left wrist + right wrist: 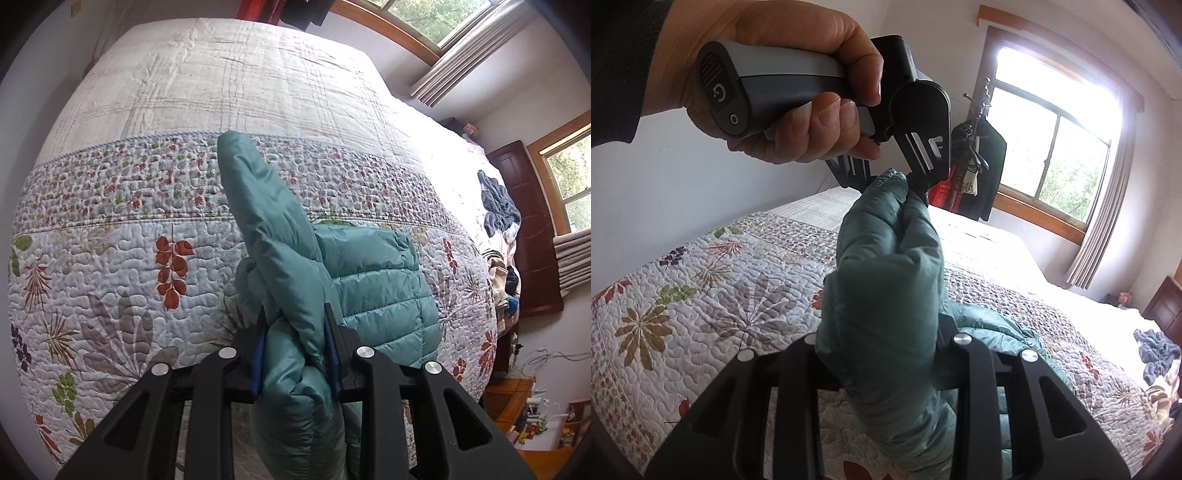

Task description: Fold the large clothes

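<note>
A teal quilted puffer jacket (376, 291) lies partly on the floral bed quilt (110, 277), with a sleeve sticking up and away. My left gripper (295, 332) is shut on a thick bunch of the jacket, blue pads pressed on either side. In the right wrist view, my right gripper (882, 354) is shut on a lifted fold of the jacket (886, 280). Above it, a hand (775, 74) holds the left gripper (916, 181), which pinches the upper end of the same fold. The rest of the jacket trails down onto the quilt (701, 295).
A crumpled blue-grey cloth (496, 206) and other clothes lie near the dark headboard (528, 229). Dark garments hang on a rack (979, 166) by the window (1049, 155). A curtain (1104, 229) hangs beside the bed. Walls border the bed's far side.
</note>
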The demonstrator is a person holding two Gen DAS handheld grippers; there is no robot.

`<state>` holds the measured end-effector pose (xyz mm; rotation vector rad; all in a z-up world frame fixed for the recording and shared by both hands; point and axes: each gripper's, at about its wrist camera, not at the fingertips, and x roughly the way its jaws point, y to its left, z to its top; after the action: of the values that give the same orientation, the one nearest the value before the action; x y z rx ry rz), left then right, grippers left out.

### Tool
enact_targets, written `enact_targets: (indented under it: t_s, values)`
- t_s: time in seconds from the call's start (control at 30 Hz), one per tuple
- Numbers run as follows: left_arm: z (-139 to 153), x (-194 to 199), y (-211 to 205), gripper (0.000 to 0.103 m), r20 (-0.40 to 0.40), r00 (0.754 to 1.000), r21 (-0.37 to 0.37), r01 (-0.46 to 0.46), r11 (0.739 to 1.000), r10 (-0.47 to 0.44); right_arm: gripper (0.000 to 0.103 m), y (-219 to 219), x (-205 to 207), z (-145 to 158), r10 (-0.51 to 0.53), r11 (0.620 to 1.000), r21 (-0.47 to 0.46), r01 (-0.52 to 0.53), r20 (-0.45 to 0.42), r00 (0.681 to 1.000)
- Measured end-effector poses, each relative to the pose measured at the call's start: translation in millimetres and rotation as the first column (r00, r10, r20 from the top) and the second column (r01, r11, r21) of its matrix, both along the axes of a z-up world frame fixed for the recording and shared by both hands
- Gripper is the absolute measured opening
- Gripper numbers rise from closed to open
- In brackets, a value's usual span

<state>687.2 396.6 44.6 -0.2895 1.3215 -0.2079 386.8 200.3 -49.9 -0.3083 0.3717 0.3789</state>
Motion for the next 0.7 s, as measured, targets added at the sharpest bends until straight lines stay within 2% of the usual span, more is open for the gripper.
enact_targets:
  t_s: [0.37, 0.7]
  values:
    - [7.9, 6.1, -66.6, 0.027, 0.005, 0.999, 0.062, 0.034, 0.998, -0.034, 0.03, -53.7, 3.4, 1.2, -0.06, 0.994, 0.088, 0.062, -0.023, 0.998]
    - [-8.4, 14.9, -142.0, 0.029, -0.011, 0.996, 0.116, 0.092, 0.989, -0.091, 0.03, -102.8, 9.8, -13.0, -0.128, 0.98, 0.144, 0.138, -0.08, 0.989]
